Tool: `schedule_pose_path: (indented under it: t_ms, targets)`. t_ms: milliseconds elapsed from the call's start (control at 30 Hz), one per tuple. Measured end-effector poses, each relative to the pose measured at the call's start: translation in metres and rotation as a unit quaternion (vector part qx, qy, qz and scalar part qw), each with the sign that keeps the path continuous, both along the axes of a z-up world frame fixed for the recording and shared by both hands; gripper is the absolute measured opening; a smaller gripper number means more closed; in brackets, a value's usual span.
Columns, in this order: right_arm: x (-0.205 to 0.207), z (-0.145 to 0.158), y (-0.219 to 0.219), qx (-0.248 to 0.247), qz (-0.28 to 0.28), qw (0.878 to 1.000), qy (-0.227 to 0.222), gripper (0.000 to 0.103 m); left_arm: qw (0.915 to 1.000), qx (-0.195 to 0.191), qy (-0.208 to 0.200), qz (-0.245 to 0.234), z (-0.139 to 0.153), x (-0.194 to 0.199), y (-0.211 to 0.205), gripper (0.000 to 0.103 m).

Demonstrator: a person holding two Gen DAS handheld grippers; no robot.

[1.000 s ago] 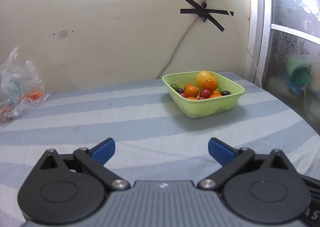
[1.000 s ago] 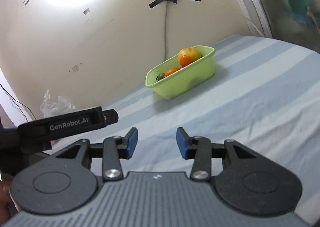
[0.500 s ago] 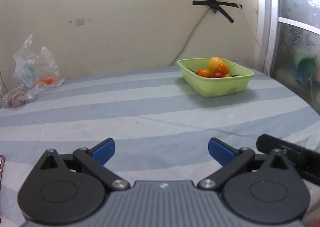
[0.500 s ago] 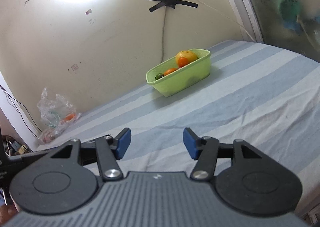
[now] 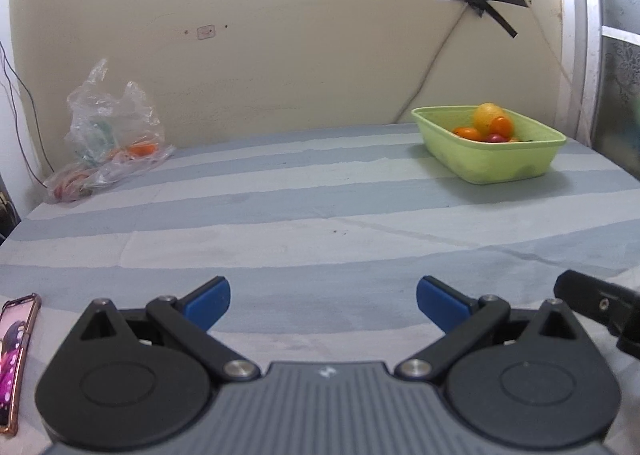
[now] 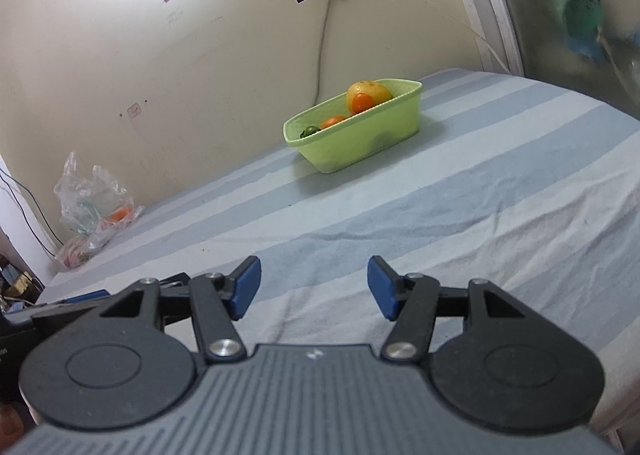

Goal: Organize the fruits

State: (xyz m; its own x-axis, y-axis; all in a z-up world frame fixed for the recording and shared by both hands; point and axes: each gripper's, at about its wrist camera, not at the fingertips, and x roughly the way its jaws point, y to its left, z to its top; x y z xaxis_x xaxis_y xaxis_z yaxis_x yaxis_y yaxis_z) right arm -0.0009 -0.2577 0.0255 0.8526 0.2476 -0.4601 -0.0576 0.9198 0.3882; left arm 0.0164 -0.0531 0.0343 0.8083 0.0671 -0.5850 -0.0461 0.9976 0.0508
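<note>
Left wrist view: left gripper (image 5: 322, 301) empty, blue fingers spread wide, low over the striped cloth (image 5: 280, 239). Green basket (image 5: 490, 145) sits far right near the wall, well apart from the fingers, holding the fruits: a big yellow fruit (image 5: 487, 117), orange ones (image 5: 502, 126) leaning on it, a red one (image 5: 496, 137) lower down; the rest is hidden by the rim. Basket looks like thin plastic, light, slightly flexible, so grip a side wall at the rim. Small fruits look round, smooth, likely slippery and soft-skinned; pinch gently across the middle. Basket's long axis here runs from back-left to front-right, opening upward. Plastic bag (image 5: 110, 135) with something orange inside lies far left by the wall; a phone (image 5: 16, 359) rests at the near left edge. Right wrist view: right gripper (image 6: 314, 289) also empty, fingers apart, narrower gap than the left one's. Basket (image 6: 356, 137) ahead and slightly right, one short end toward the camera, long axis running away to the upper right. Yellow fruit (image 6: 370, 90) at the far end stands above the rim; likely heaviest and may be too wide for the jaws. Green fruit (image 6: 309, 131) at the near end.
</note>
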Motion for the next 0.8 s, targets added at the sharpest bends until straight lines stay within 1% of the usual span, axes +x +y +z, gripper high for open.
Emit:
schedule_pose_path:
  t_ms: [167,433,800]
  targets:
    - [0.002,0.001,0.003,-0.002,0.002,1.0,-0.004,0.064,0.9999,-0.007,0.01,0.004,-0.001,0.002,0.002,0.103]
    - [0.002,-0.003,-0.003,0.007,0.0,1.0,0.003,0.065,0.9999,0.005,0.011,0.001,-0.002,0.001,-0.004,0.103]
    - [0.003,-0.006,-0.009,0.018,-0.004,1.0,0.011,0.065,0.9997,0.006,0.026,-0.002,-0.006,0.002,-0.008,0.103]
